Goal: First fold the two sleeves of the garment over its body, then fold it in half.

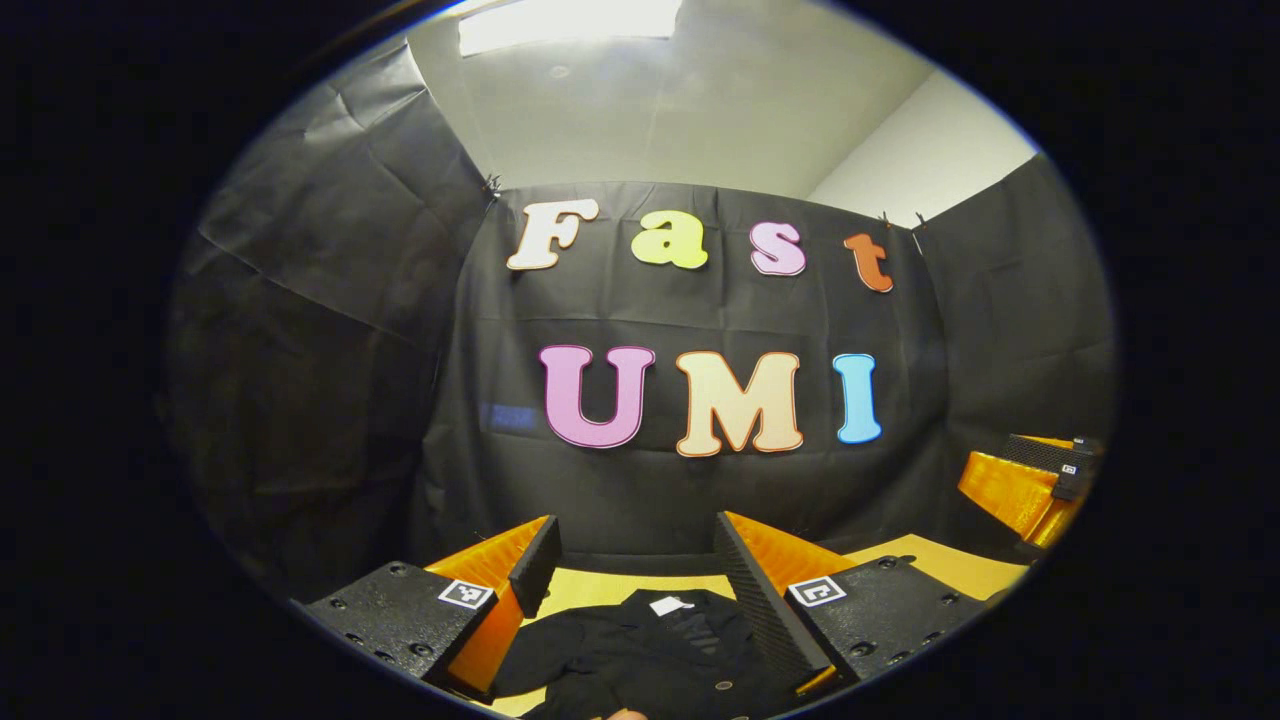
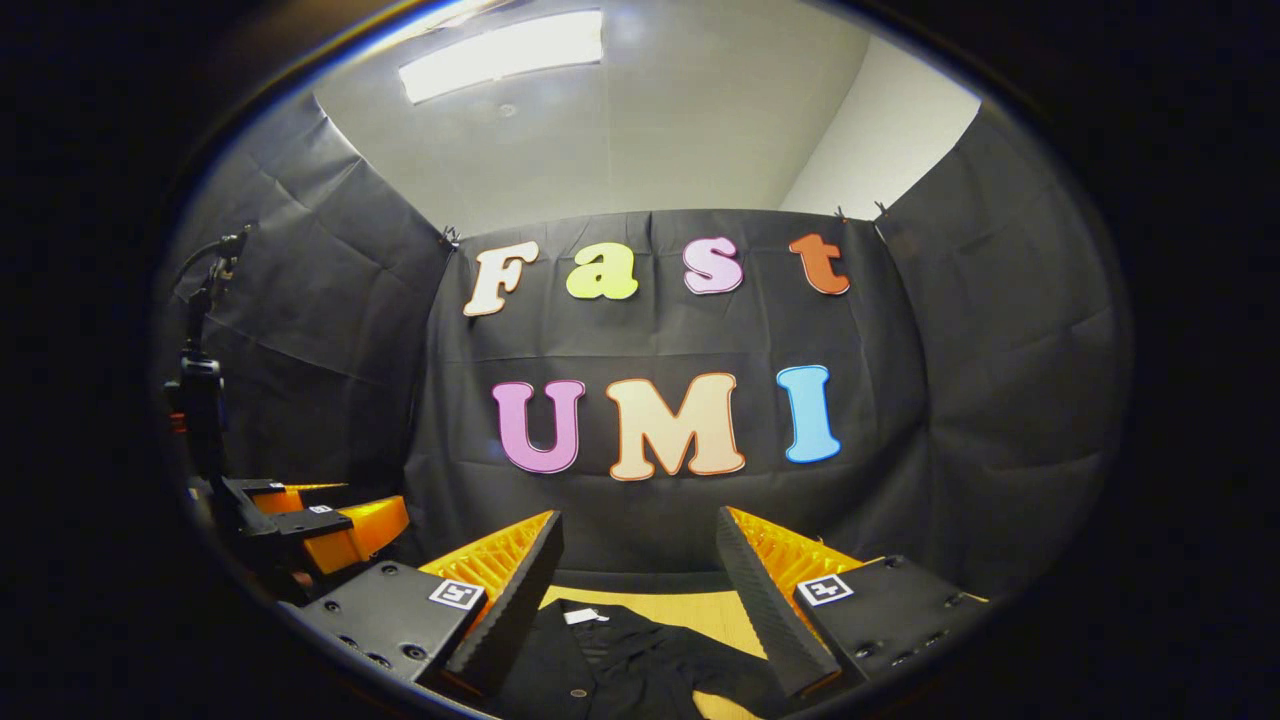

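Note:
A black garment (image 1: 640, 655) with a small white neck label lies on the yellow-tan table (image 1: 600, 588), low in the left gripper view; the same garment (image 2: 620, 660) lies low in the right gripper view, with buttons on it. My left gripper (image 1: 634, 540) stands open above the garment, nothing between its fingers. My right gripper (image 2: 638, 535) is open too, held over the garment without touching it. The right gripper (image 1: 1030, 485) also appears at the right edge of the left gripper view, and the left gripper (image 2: 320, 525) at the left of the right gripper view.
Black cloth walls close the booth behind and on both sides of the table (image 2: 690, 605). A dark stand with a cable (image 2: 200, 380) rises at the left in the right gripper view. A ceiling light (image 2: 500, 55) glows overhead.

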Demonstrator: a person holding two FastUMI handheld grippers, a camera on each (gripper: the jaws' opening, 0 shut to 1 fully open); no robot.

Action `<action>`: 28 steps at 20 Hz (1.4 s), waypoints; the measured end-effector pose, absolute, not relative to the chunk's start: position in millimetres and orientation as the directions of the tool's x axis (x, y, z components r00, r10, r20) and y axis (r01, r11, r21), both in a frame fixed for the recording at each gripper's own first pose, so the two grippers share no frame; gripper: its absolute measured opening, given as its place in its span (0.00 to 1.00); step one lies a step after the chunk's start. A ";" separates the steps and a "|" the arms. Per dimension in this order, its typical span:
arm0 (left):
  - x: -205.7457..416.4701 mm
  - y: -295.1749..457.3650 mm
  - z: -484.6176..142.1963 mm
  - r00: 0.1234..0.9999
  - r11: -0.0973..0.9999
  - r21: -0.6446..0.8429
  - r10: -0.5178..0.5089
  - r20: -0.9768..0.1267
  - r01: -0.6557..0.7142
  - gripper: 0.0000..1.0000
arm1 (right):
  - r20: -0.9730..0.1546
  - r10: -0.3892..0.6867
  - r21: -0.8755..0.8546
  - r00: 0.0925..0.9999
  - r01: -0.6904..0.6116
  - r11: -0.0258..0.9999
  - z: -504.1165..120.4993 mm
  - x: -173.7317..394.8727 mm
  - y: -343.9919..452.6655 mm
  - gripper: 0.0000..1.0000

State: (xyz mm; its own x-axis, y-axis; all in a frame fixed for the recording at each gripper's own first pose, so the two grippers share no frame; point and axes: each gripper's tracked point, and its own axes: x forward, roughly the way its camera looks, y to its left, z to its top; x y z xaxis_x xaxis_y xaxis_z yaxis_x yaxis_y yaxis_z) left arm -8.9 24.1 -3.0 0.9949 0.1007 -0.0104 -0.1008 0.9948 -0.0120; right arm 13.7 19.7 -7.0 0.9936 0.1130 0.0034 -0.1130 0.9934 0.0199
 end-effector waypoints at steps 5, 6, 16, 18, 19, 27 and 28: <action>-10.2 31.6 -6.6 0.991 0.991 -0.016 0.130 -0.024 -0.130 0.92 | -0.023 0.103 -0.009 0.994 -0.103 0.995 -20.8 19.6 5.7 0.97; -10.0 32.4 -7.7 0.991 0.991 -0.015 0.135 -0.026 -0.135 0.91 | -0.034 0.092 -0.017 0.995 -0.093 0.996 -25.3 22.0 -1.8 0.96; -6.5 20.0 -10.3 0.988 0.989 -0.001 0.148 -0.040 -0.148 0.92 | -0.151 -0.058 -0.118 0.987 0.041 0.992 -82.4 34.3 -94.3 0.99; -6.1 17.5 -9.4 0.988 0.989 0.004 0.148 -0.039 -0.148 0.92 | -0.183 -0.086 -0.133 0.979 0.062 0.989 -97.2 34.9 -113.6 0.98; -5.2 15.3 -8.4 0.988 0.989 0.007 0.148 -0.039 -0.148 0.92 | -0.202 -0.100 -0.144 0.974 0.072 0.987 -104.9 34.4 -123.2 0.98; -6.1 -3.6 -12.1 0.986 0.987 0.028 0.158 -0.048 -0.156 0.92 | -0.406 -0.194 -0.212 0.893 0.115 0.971 -196.9 16.5 -203.6 0.98; -5.1 -7.8 -13.3 0.986 0.987 0.031 0.160 -0.051 -0.159 0.92 | -0.433 -0.200 -0.215 0.879 0.115 0.970 -209.0 13.6 -210.6 0.98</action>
State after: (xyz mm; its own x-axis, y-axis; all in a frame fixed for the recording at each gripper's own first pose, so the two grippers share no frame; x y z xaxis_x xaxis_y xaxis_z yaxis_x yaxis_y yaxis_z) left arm -5.1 -7.8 -13.3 0.9858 0.1600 -0.0513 -0.1586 0.9869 0.0311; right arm 13.6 -210.6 -209.0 0.8790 -0.1998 -0.4329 0.1147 0.9699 -0.2148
